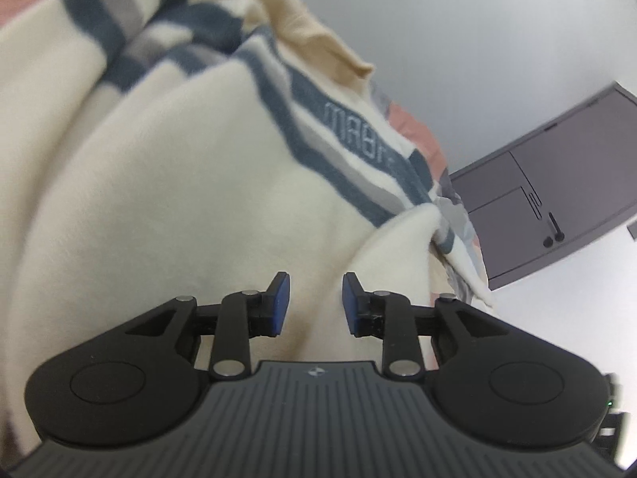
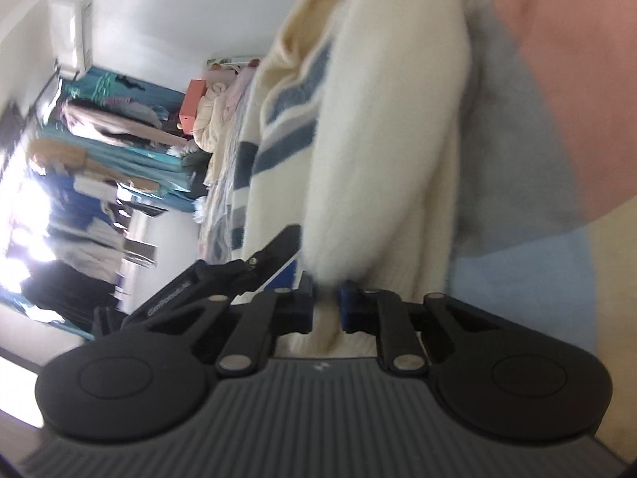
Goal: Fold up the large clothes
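Only the left view shows the sweater's [image 1: 159,183] woven lettering, apparently "MABF"; left gripper [image 1: 315,304] fingers stand apart. Right gripper [image 2: 326,304] fingers clamp its cream fold.

fuzzy cream knit sweater [image 1: 159,199]; matt black plastic left gripper [image 1: 316,302].

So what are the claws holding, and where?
The right claw pinches a cream fold of the striped sweater. The left claw is open, holding nothing, with the sweater just ahead.
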### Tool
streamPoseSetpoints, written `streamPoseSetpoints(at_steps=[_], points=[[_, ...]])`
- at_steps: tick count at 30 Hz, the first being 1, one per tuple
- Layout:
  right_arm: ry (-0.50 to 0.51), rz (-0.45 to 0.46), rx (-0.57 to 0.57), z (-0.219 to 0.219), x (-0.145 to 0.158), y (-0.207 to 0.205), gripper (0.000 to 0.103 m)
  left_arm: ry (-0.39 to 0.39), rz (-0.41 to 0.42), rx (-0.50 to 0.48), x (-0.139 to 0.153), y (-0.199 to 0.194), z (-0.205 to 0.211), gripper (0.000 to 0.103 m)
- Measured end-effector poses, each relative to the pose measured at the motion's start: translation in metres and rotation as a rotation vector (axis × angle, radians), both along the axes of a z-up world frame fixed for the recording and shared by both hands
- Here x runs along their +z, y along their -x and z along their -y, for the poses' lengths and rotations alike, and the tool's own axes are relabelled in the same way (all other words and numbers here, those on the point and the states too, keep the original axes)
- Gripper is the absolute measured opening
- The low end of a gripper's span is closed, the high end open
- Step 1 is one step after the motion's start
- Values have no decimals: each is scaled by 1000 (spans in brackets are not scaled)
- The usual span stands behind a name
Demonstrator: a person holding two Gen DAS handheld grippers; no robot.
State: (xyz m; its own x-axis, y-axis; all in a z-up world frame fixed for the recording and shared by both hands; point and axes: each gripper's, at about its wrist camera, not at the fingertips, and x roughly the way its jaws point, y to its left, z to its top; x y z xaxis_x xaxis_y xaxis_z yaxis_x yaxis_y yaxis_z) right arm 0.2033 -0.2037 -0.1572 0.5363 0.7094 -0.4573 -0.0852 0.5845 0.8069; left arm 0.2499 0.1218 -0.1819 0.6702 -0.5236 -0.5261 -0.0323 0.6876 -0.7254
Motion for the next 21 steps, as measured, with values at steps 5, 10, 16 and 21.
streamPoseSetpoints(at_steps=[5, 10, 16, 21], points=[[170, 83, -57, 32, 44, 36, 10, 35, 64, -100, 11, 6, 11, 38], [413, 48, -120, 73, 67, 49, 10, -15, 77, -234, 13, 9, 44, 42], [540, -101, -194, 104, 52, 52, 11, -109, 26, -213, -1, 16, 74, 42], [570, -151, -249, 109, 53, 57, 14, -198, -3, -223, -17, 23, 96, 42]])
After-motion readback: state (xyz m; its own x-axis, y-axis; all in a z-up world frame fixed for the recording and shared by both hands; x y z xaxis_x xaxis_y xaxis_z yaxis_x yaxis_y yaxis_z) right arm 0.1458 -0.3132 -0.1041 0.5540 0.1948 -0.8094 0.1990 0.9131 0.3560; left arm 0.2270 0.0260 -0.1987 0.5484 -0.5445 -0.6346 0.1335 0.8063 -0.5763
